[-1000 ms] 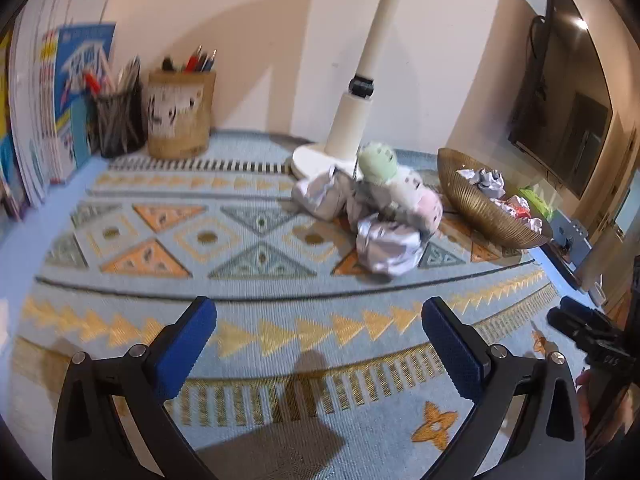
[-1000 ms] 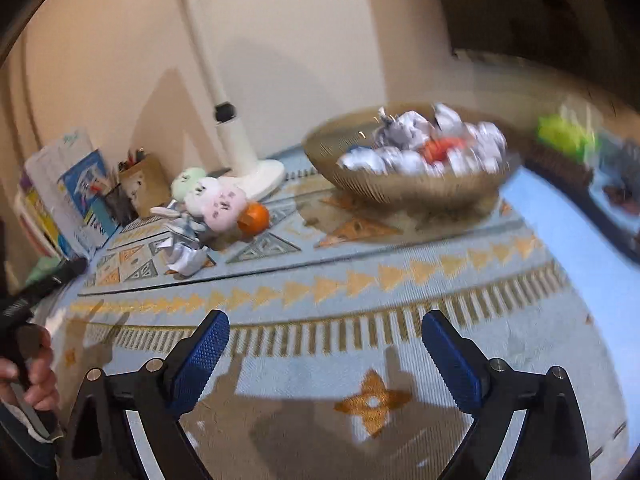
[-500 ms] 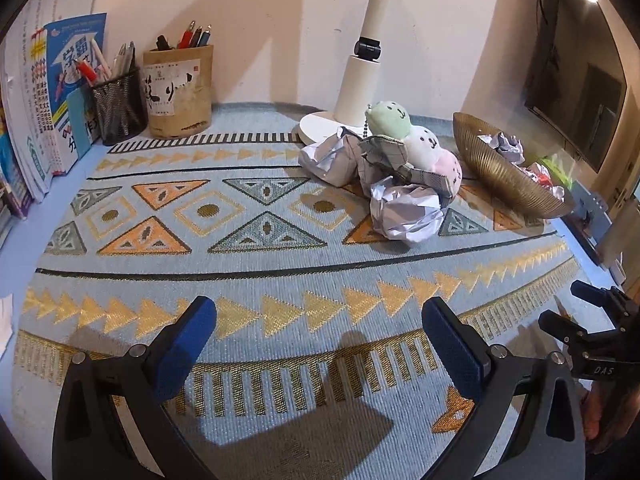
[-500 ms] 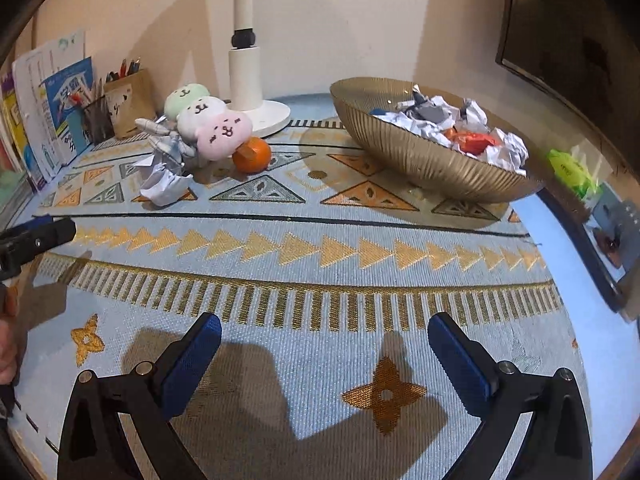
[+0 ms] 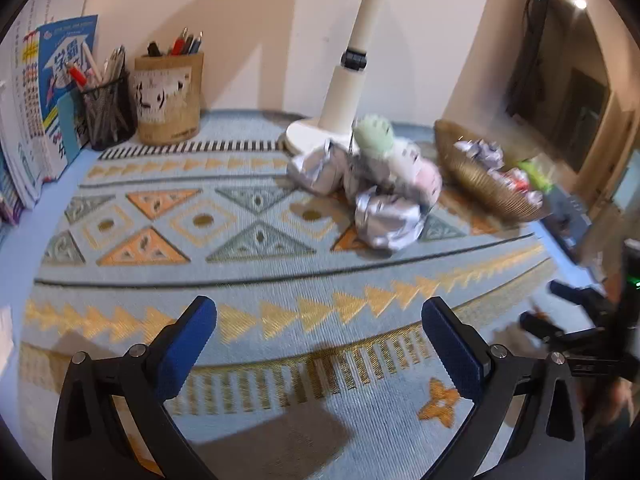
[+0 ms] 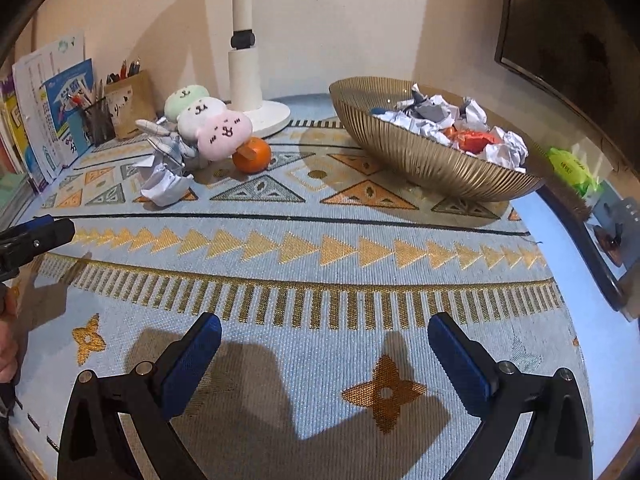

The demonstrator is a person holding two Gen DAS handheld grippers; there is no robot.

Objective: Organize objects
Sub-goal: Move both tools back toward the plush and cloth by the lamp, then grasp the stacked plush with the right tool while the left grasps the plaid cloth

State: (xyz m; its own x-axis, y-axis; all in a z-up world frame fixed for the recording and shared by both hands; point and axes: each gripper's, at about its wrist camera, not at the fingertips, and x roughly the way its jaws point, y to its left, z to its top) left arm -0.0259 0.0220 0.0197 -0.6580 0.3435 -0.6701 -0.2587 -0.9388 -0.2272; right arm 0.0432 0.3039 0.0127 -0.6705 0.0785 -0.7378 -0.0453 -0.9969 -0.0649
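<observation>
While the left wrist view is blurred, the left gripper [image 5: 319, 322] shows its blue pads [image 5: 188, 344] wide apart w/ nothing between them, above the patterned mat [image 5: 240, 256] covering the surface; crumpled paper balls [image 5: 386, 220] lie mid-mat, touching a stack of plush toys [image 5: 394, 156] (green, white, pink); behind them stands a white lamp base [image 5: 316, 134]; a gold ribbed bowl [image 5: 480, 188] sits to the right w/ paper inside; back left are a mesh pen cup [image 5: 106, 114], a brown pen holder [image 5: 168, 98] and booklets [image 5: 44, 92] leaning at the wall; the other gripper shows at far right edge, dark and blurred.

Right wrist view: right gripper [image 6: 324, 350] also has its jaws spread, empty, low over the mat [image 6: 320, 248]; bowl [image 6: 420, 156] sits ahead-right, holding crumpled paper [image 6: 436, 112] and something red-orange, hard to id; plush toys [image 6: 208, 120] lie ahead-left beside the lamp base [image 6: 256, 114]; an orange [image 6: 253, 155] touches the pink plush; loose paper wads [image 6: 164, 182] lie just in front of the plush, well apart from the bowl; pen cups and booklets [image 6: 60, 116] at far left; left gripper's tip [image 6: 40, 234] enters at left edge; a hand [image 6: 7, 356] shows below it; green item [image 6: 570, 166] sits off the mat at right.
</observation>
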